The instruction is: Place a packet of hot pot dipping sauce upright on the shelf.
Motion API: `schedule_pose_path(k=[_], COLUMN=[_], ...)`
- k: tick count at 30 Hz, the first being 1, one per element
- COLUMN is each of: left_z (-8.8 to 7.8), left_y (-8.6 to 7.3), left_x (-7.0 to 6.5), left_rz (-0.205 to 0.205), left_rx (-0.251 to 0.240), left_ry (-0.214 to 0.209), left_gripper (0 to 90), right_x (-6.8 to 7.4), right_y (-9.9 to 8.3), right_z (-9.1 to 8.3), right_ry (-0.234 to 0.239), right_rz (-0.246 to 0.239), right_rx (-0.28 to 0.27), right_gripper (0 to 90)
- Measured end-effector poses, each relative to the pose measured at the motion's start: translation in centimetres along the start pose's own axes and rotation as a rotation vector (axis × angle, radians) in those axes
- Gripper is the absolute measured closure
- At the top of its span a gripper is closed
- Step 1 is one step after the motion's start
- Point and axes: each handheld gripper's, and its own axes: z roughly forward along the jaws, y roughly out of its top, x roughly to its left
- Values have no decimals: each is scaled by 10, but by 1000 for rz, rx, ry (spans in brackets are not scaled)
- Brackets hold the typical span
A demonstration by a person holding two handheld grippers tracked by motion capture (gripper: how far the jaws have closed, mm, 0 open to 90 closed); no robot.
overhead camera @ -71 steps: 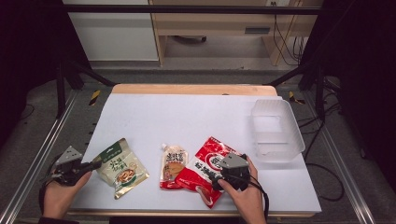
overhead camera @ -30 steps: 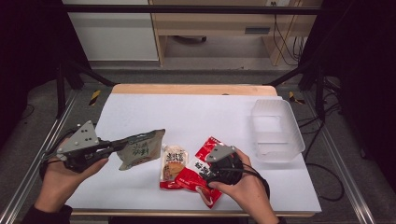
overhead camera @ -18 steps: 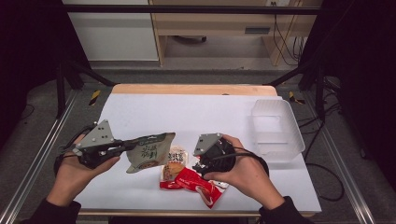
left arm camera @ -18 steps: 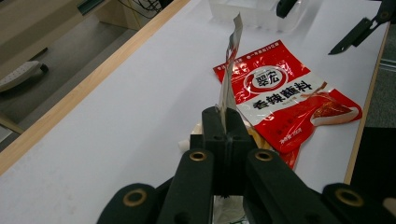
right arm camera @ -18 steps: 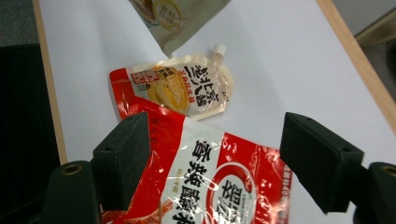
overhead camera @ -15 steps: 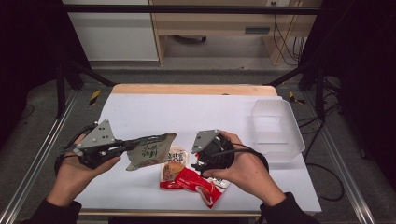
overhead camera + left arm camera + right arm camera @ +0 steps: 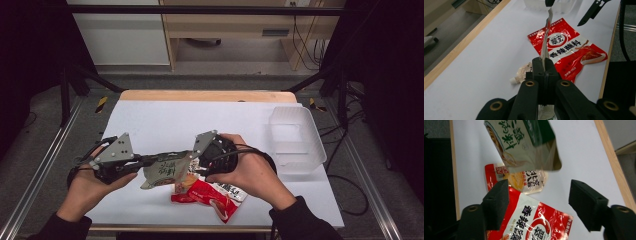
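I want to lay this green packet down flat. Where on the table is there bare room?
The far half of the white table, between the wooden far edge and the grippers, is bare, up to the clear container at the right. The near middle is crowded: the red packet and small pale sachet lie there.

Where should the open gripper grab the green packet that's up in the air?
Best at the green packet's free edge, opposite the end the left gripper pinches. It is thin and flat, hanging above the table, so the right gripper's open jaws could probably slide in from the side, one per face.
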Motion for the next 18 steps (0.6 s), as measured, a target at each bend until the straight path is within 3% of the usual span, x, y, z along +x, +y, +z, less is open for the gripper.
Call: schedule_pose_path(k=[4,13,18], left_z=[3,8,11], left_y=[2,3,5], left_x=[-2,-8,-10], left_rz=[9,23,30], left_rx=[2,9,12], left_ry=[-11,-38,-46], left_gripper=[900,900,900], right_x=[-1,-3,-1], right_y=[11,22,27], right_z=[3,21,29], right_ry=[24,97,120], right_rz=[-32,-39,-67], right_rx=[23,64,93], right_gripper=[387,427,515])
